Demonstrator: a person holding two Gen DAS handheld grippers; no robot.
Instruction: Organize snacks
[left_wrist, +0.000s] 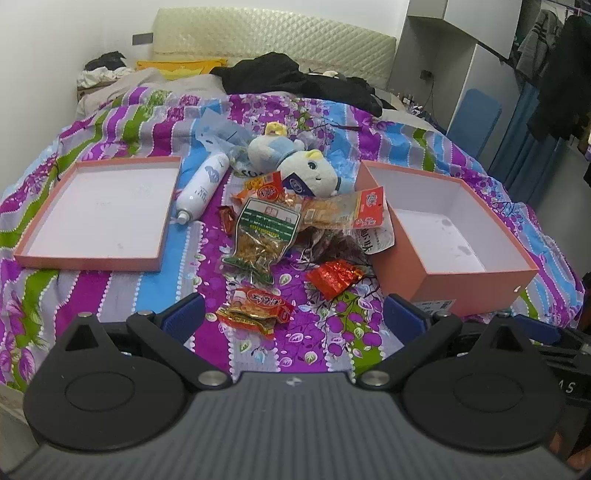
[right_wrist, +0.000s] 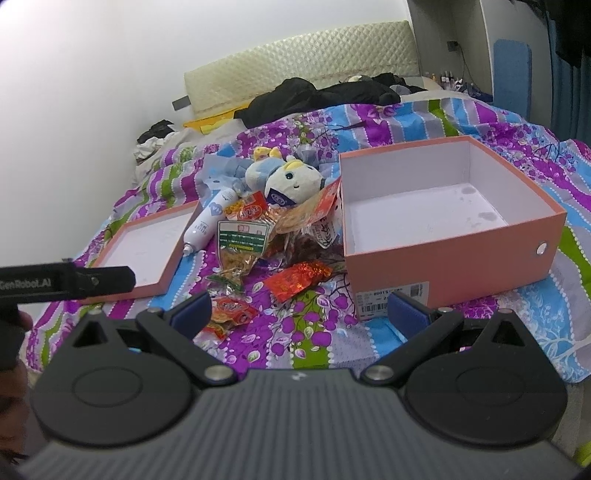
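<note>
We hold the left tool (left_wrist: 293, 314) low over the near edge of the bed (left_wrist: 122, 295), its blue pads spread wide with nothing between them. The right tool (right_wrist: 298, 314) sits likewise, jaws apart and empty, nearer the pink box (right_wrist: 454, 258).

Nearest the left tool lies a small red-orange snack packet (left_wrist: 255, 308), long axis running left-right, just ahead of the pads. Beyond it and to the right, a shiny red foil packet (left_wrist: 334, 277) lies tilted, its long axis slanting up toward the box. Bare quilt separates these two packets (room to come in from the near side).

Further in, the green-labelled clear bag (left_wrist: 260, 236) points its long axis near-to-far, label end away from us. It overlaps the main heap: an orange-and-red packet (left_wrist: 343, 210) lying crosswise with its red end toward the box, a smaller orange packet (left_wrist: 262, 188) behind, and a dark packet (left_wrist: 328, 240) half buried under them.

The box stands open on the right, its near corner touching the heap; its inside is white and bare. The shallow lid (left_wrist: 99, 214) lies open-side up well to the left. Between lid and heap a white bottle (left_wrist: 203, 182) lies slanted, cap end toward us.

Behind the heap rests a plush toy (left_wrist: 295, 162), head toward the box. Furthest back, dark clothing (left_wrist: 291, 79) lies before the headboard (left_wrist: 273, 42).
</note>
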